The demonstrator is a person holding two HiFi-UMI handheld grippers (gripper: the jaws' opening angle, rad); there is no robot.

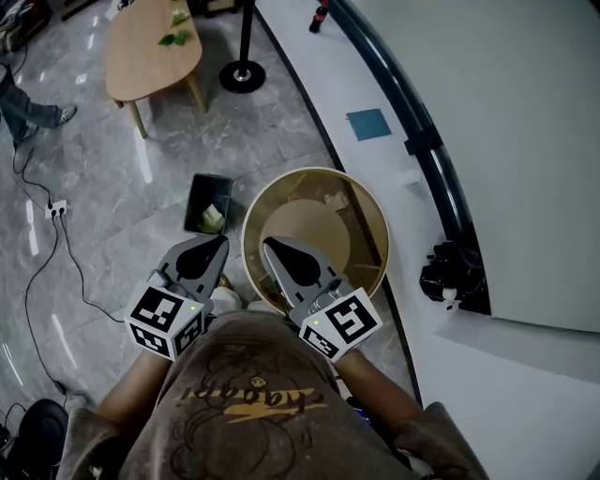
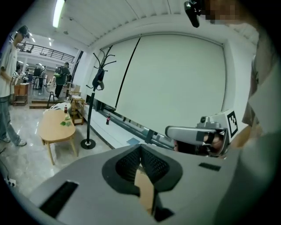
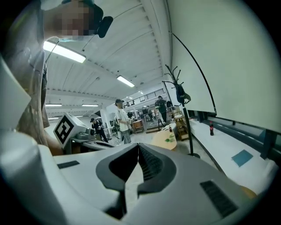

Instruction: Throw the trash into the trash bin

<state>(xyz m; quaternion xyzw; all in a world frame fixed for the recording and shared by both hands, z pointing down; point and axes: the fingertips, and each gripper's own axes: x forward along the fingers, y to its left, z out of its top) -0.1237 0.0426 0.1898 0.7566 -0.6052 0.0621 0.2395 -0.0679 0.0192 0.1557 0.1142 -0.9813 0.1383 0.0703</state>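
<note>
In the head view both grippers are held up close to the person's chest. My left gripper (image 1: 217, 242) is shut with nothing in it, and my right gripper (image 1: 270, 246) is shut and empty too. On the floor below, a small black bin (image 1: 208, 204) holds a pale crumpled piece of trash (image 1: 213, 217). Beside it stands a round tan tub (image 1: 367, 214) with scraps inside. In the left gripper view my left gripper (image 2: 140, 147) shows its pads meeting, with the right gripper (image 2: 175, 132) off to the right. In the right gripper view my right gripper (image 3: 138, 147) is closed.
An oval wooden table (image 1: 150, 47) with green scraps stands far back left, next to a black stanchion base (image 1: 242, 75). A white raised platform (image 1: 394, 169) curves along the right, with a cola bottle (image 1: 320, 17) and a blue square (image 1: 368, 124). Cables and a power strip (image 1: 56, 208) lie left.
</note>
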